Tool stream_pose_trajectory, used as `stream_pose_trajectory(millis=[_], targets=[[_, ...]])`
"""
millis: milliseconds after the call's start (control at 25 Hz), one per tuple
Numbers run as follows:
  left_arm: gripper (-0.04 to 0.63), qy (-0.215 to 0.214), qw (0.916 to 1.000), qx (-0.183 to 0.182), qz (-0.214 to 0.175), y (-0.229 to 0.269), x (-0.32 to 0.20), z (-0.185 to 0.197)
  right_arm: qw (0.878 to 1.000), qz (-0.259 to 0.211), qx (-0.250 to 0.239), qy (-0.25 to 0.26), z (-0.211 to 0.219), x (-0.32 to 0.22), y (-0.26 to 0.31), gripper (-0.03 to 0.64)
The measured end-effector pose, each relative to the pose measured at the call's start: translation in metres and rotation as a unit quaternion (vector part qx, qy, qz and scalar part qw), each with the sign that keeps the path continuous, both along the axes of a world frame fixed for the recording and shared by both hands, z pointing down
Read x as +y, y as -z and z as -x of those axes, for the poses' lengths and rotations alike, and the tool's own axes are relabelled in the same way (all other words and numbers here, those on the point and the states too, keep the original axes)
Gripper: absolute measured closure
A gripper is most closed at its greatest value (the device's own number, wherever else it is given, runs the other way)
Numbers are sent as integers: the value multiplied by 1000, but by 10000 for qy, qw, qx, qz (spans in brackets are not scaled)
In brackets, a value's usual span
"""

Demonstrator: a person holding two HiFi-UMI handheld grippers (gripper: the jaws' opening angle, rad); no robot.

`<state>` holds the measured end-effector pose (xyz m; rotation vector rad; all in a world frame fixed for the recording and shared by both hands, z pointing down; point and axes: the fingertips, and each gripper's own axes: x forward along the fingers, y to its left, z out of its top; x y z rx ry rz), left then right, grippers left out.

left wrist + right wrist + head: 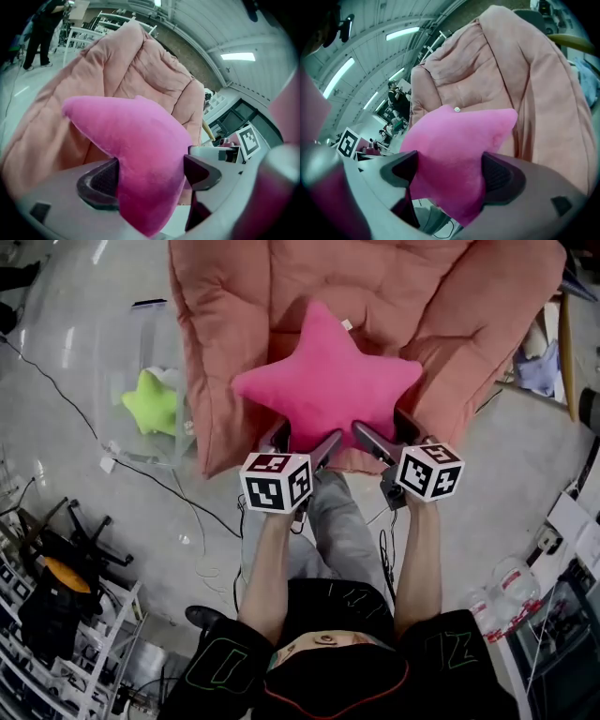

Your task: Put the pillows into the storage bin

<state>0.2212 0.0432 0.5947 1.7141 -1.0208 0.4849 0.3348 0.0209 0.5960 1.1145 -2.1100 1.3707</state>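
A bright pink star pillow hangs in the air in front of a salmon padded lounge cushion. My left gripper is shut on the star's lower left point, its pads pressed into the plush. My right gripper is shut on the lower right point in the same way. Left of the cushion a clear plastic storage bin stands on the floor, and a lime green star pillow lies inside it.
The person's legs and a shoe are below the grippers. Cables trail over the grey floor. A white rack with dark gear fills the lower left, and boxes and clutter sit at the right edge.
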Motion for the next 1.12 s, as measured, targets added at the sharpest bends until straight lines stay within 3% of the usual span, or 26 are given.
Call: stream_pose_trajectory(millis=[240, 520, 760, 1120], targets=[[160, 217, 9978, -45, -617, 62, -26, 30, 9980, -596, -36, 207, 30, -31, 65, 175], [157, 917, 9899, -69, -1083, 114, -46, 111, 9899, -1098, -84, 891, 116, -64, 121, 175], [156, 1815, 9754, -99, -1245, 137, -36, 213, 9751, -1346, -129, 1757, 227, -73, 148, 175], [153, 2955, 9490, -146, -1093, 117, 6, 385, 9510, -1193, -224, 2844, 414, -52, 128, 176]])
